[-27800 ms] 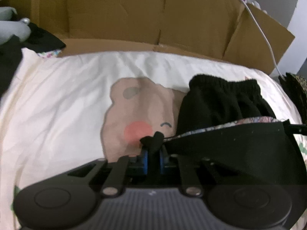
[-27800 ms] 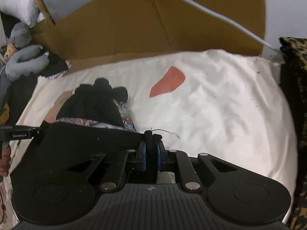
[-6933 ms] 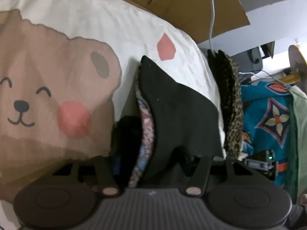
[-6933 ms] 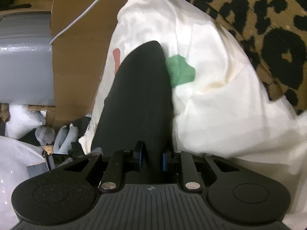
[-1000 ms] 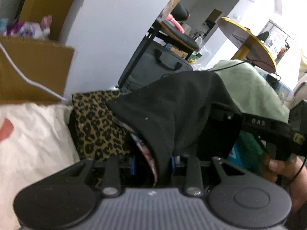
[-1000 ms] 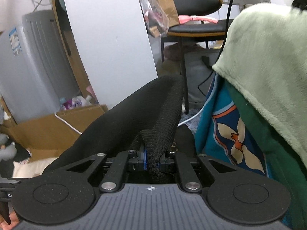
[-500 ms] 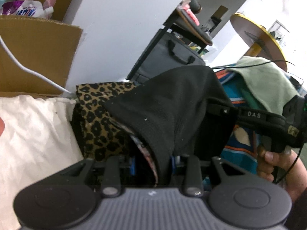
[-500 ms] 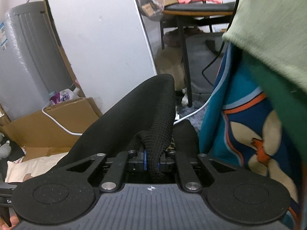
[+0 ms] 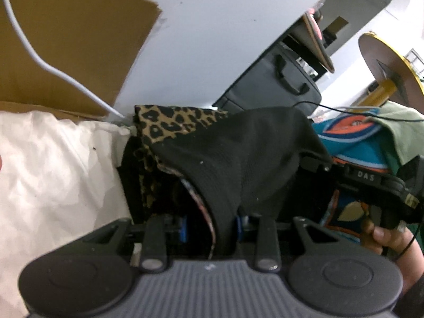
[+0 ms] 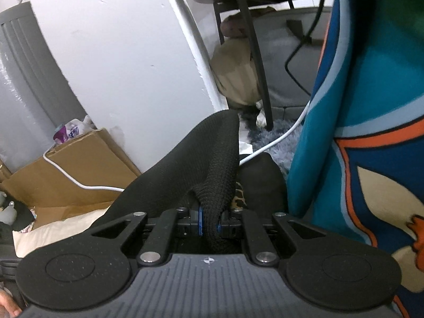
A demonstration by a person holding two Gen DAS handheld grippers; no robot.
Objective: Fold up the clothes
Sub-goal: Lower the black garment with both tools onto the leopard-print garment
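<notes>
Spreading across the left, the white bedding (image 9: 50, 169) borders a leopard-print cloth (image 9: 169, 124). Above that cloth hangs the folded black garment (image 9: 238, 164), pinched by the left gripper (image 9: 212, 224) on one thick edge and the right gripper (image 10: 209, 224) on another.

Blk garment (image 9: 238, 159): matt ribbed knit cloth. Leopard cloth (image 9: 169, 122): soft. Box (image 9: 69, 53): matt cardboard.

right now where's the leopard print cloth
In the left wrist view the leopard print cloth sits centre-left, just behind the held black garment, at the right edge of the white bedding.
</notes>
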